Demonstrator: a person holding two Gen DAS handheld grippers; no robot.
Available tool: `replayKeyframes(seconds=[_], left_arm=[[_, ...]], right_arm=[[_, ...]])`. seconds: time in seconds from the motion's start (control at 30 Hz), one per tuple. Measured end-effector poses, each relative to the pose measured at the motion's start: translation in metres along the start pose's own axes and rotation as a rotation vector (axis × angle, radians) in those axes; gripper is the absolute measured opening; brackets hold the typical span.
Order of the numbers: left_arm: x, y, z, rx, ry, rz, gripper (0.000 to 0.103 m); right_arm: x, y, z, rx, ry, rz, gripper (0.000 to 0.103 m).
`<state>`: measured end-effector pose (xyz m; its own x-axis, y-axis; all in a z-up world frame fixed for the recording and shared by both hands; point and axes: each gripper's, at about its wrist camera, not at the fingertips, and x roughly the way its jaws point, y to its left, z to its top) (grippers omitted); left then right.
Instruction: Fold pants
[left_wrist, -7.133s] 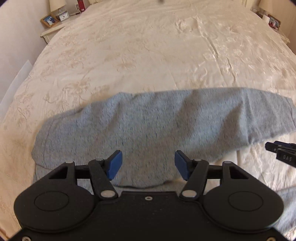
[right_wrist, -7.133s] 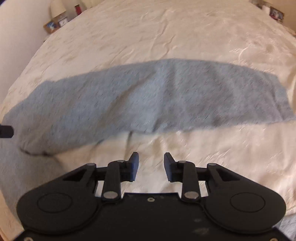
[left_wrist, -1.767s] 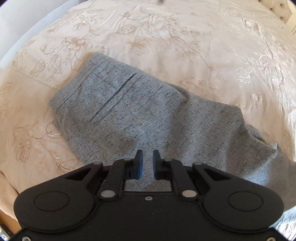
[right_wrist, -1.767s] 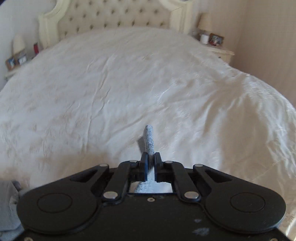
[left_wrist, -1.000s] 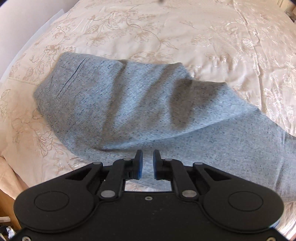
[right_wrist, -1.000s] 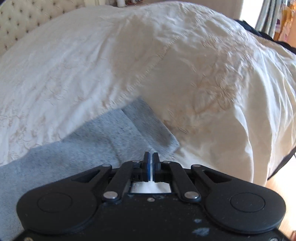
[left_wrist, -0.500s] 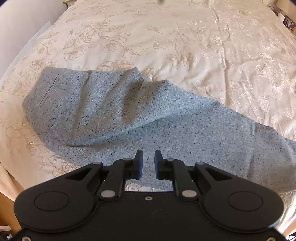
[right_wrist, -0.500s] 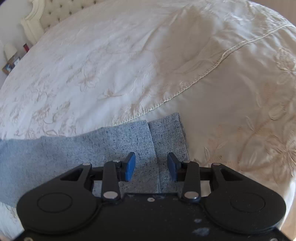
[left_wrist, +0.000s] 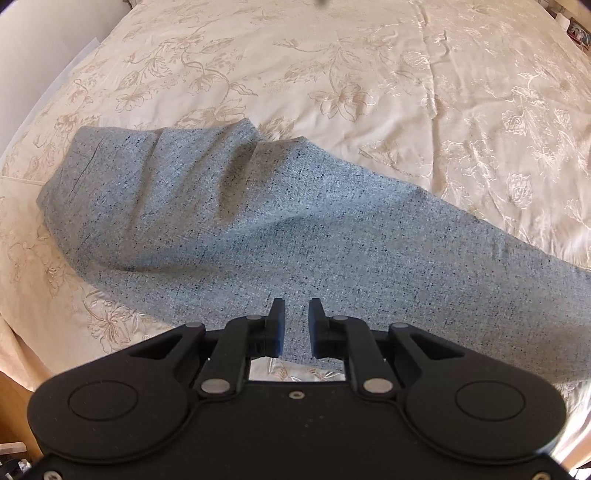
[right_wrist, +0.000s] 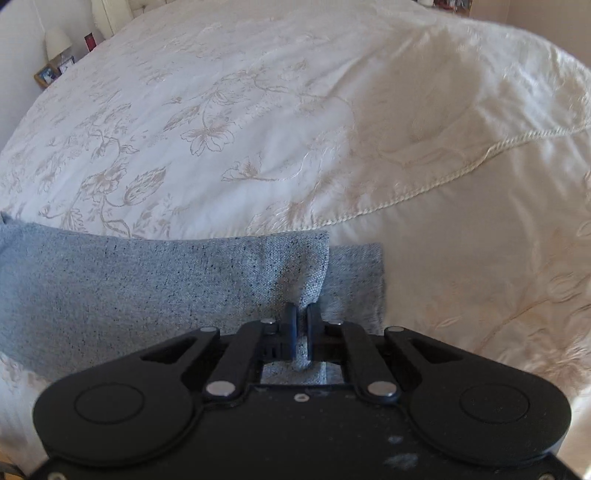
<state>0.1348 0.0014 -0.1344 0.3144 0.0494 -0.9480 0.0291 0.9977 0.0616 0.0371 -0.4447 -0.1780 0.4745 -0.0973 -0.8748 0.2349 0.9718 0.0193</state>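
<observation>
The grey speckled pants (left_wrist: 258, 221) lie folded lengthwise on the cream bedspread, waist end at the left, legs running right. My left gripper (left_wrist: 296, 314) hovers over the near edge of the pants, jaws a small gap apart, holding nothing. In the right wrist view the leg ends (right_wrist: 166, 280) lie near the bed's corner, the top cuff (right_wrist: 306, 266) set back from the lower cuff (right_wrist: 354, 273). My right gripper (right_wrist: 302, 317) is shut on a pinch of the top cuff cloth.
The cream embroidered bedspread (left_wrist: 369, 74) covers the whole bed. Its corded seam (right_wrist: 424, 188) runs near the right corner, where the cover drops off. A nightstand with a lamp and photo frames (right_wrist: 55, 62) stands far left by the headboard.
My right gripper, open half a second ago, has closed on the top cuff. My left gripper has opened slightly over the pants and holds nothing. The pants lie flatter.
</observation>
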Motion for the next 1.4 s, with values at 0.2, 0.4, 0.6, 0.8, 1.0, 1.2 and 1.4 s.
replayKeyframes(seconds=[0.2, 0.4, 0.6, 0.8, 1.0, 1.2, 1.4], left_arm=[[0.001, -0.008, -0.003, 0.021, 0.004, 0.004, 0.020], [0.004, -0.008, -0.006, 0.019, 0.022, 0.009, 0.020], [0.001, -0.004, -0.005, -0.002, 0.014, 0.011, 0.020], [0.006, -0.020, -0.001, 0.043, 0.013, -0.011, 0.021], [0.010, -0.046, 0.004, 0.085, 0.002, -0.059, 0.025], [0.015, -0.061, 0.002, 0.126, 0.017, -0.069, 0.026], [0.016, -0.039, 0.010, 0.118, 0.018, -0.043, 0.026]], right_arm=[[0.013, -0.024, -0.015, 0.052, 0.065, -0.139, 0.001], [-0.007, -0.047, -0.006, 0.205, -0.087, 0.039, 0.036], [0.028, -0.046, 0.003, 0.161, 0.001, 0.121, 0.036], [0.043, -0.034, 0.003, 0.101, 0.079, 0.159, 0.006], [0.010, 0.002, 0.015, -0.157, 0.021, -0.044, 0.003], [0.027, -0.008, 0.008, -0.097, 0.087, -0.106, 0.003], [0.036, -0.019, 0.002, -0.062, 0.116, -0.145, 0.003]])
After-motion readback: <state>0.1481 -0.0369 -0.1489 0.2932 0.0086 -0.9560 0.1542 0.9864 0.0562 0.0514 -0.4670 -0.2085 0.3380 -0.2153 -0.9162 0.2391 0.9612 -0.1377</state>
